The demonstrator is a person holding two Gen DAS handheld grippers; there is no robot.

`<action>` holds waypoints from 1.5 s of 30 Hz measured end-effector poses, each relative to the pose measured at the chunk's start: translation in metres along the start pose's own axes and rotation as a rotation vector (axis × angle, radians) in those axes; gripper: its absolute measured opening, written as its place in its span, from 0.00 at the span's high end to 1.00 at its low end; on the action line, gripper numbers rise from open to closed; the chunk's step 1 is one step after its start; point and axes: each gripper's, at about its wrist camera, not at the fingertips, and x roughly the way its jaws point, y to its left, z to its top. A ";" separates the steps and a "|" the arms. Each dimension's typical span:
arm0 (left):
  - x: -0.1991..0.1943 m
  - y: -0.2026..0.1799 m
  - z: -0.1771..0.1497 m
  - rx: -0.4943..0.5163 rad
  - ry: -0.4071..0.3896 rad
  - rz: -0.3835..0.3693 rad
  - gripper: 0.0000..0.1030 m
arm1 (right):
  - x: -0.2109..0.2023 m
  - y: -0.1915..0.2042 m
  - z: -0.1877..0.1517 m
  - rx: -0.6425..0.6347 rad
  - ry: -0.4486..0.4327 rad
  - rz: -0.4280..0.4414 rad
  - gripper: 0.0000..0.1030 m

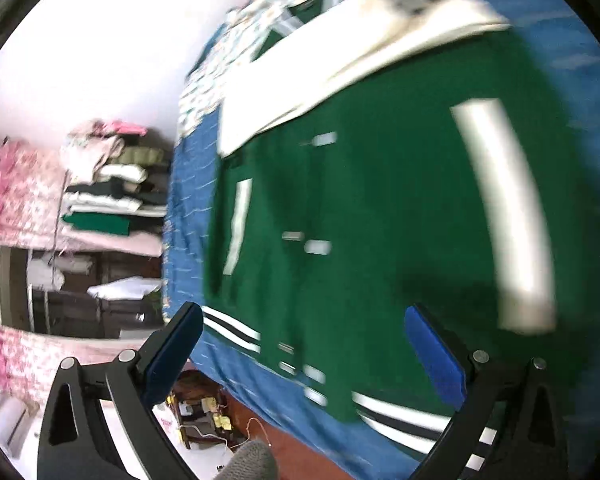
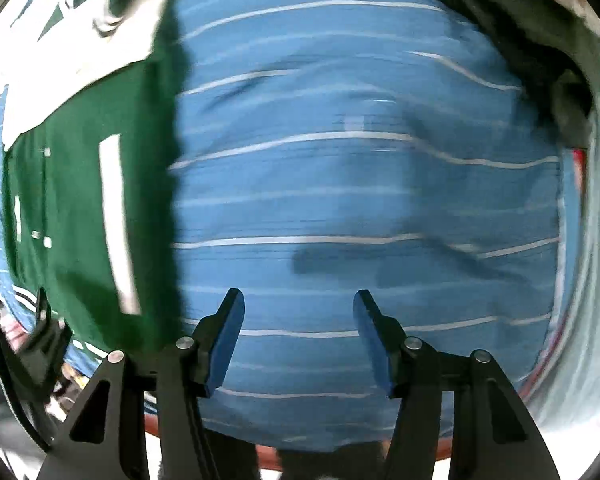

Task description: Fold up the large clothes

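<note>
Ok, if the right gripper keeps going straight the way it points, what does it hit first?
Probably the blue striped sheet: the open right gripper points at bare sheet, beside the green jacket. Depth is unclear through the motion blur.

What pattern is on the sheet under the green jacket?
The sheet is blue with thin white horizontal stripes, clearest in the right wrist view; the green jacket lies on it.

This looks like a bedroom in a home. A blue bedsheet with thin white stripes (image 2: 340, 184) covers a bed, and a floral patterned pillow or quilt (image 1: 260, 12) lies at its far end. Beside the bed, a tall stack of folded clothes (image 1: 112, 184) rests near pink floral curtains (image 1: 16, 196) along a white wall (image 1: 120, 48).
</note>
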 end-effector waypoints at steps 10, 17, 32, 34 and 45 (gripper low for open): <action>-0.030 -0.115 -0.004 0.088 0.079 -0.022 0.00 | -0.003 -0.090 -0.005 0.096 0.036 -0.006 0.43; 0.005 -0.106 0.013 -0.041 0.151 0.004 0.00 | -0.010 -0.104 0.024 0.061 0.037 0.069 0.43; 0.019 -0.006 0.035 -0.350 0.134 -0.068 0.86 | 0.014 0.005 0.154 -0.043 -0.075 0.873 0.28; 0.019 -0.005 0.035 -0.347 0.132 -0.052 0.86 | 0.019 0.019 0.167 -0.008 -0.075 0.958 0.25; 0.033 0.018 0.033 -0.395 0.149 -0.128 0.87 | 0.059 0.080 0.192 0.098 0.018 0.985 0.74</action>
